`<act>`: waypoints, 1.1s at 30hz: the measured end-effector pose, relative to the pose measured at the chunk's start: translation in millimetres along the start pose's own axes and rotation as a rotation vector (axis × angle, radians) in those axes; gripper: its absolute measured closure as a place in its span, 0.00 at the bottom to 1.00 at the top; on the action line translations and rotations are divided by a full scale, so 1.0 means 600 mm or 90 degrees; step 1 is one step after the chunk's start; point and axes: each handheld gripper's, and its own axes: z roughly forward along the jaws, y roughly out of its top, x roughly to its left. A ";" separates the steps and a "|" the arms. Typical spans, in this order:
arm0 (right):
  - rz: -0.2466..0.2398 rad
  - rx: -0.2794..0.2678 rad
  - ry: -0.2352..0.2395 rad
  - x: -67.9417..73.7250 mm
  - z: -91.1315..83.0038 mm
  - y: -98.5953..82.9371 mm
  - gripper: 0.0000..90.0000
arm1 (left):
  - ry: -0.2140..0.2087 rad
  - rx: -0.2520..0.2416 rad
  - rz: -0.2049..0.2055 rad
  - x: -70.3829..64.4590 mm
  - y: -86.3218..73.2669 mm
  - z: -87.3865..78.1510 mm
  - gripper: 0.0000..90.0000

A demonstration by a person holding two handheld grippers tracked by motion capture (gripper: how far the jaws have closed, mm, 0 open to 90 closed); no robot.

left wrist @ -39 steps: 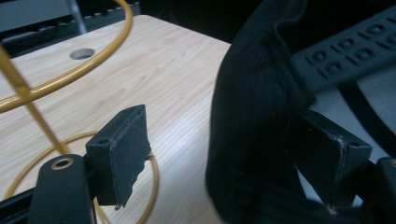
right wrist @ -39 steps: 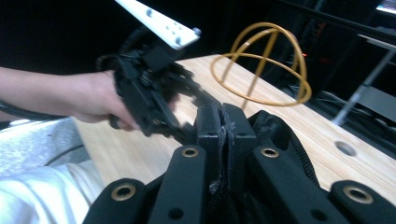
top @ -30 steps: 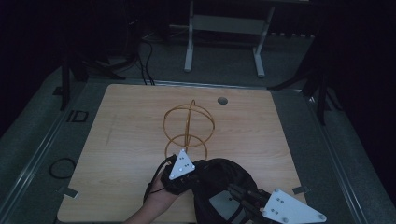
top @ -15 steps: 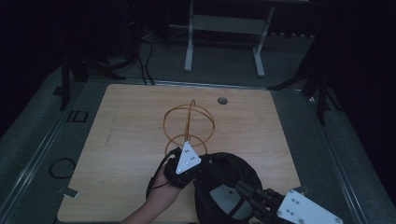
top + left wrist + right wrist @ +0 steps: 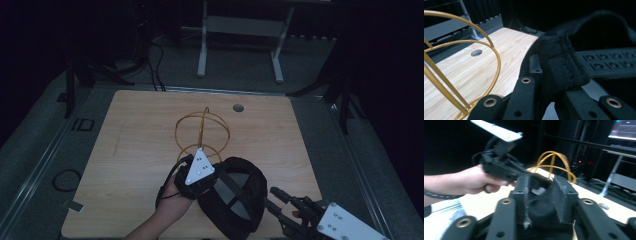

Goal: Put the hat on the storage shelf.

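High view: a black cap is seen lying crown-down near the front edge of the wooden worktop, its hollow turned upward. Inside the hollow, a pale lining patch and a black adjusting strap are visible; nothing else can be made out within it. Just behind the cap, a gold wire stand of crossed hoops is set upright on the worktop, and a round cable hole is seen well behind it, near the far edge.

The left gripper is held at the cap's left rim. Left gripper view: the padded rim of the cap is clamped between the jaws, which are closed on the fabric; the stand is shown just beside them at the left.

The right gripper is placed at the cap's right edge. Right gripper view: black cap fabric is seen between the parted jaws, and whether it is pinched cannot be told. The left gripper is shown beyond, held in a hand.
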 end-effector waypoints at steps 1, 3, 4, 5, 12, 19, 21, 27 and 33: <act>0.003 0.004 -0.004 -0.008 -0.003 0.001 0.66 | 0.000 -0.003 0.011 -0.002 0.001 -0.003 0.99; 0.004 0.019 -0.017 -0.025 -0.007 -0.001 0.56 | -0.005 -0.010 0.015 -0.003 0.005 -0.010 0.99; 0.005 0.035 -0.019 -0.035 -0.008 -0.003 0.53 | -0.005 -0.010 0.015 -0.003 0.005 -0.010 0.99; 0.005 0.043 -0.030 -0.046 -0.010 -0.008 0.50 | -0.007 -0.024 0.018 -0.003 0.010 -0.019 0.99; 0.019 0.095 -0.015 -0.087 -0.011 -0.031 0.36 | -0.025 -0.074 0.013 0.011 0.037 -0.055 0.99; -0.015 0.114 0.026 -0.088 -0.001 -0.026 0.41 | -0.055 -0.111 0.036 0.018 0.059 -0.079 0.99; -0.027 0.111 0.049 -0.085 0.003 -0.020 0.41 | -0.066 -0.112 0.035 0.018 0.063 -0.081 0.99; -0.050 0.106 0.101 -0.071 0.019 -0.003 0.44 | -0.092 -0.111 0.037 0.014 0.063 -0.075 0.99; -0.076 0.116 0.138 -0.061 0.035 0.004 0.65 | -0.106 -0.104 0.037 0.014 0.062 -0.069 0.99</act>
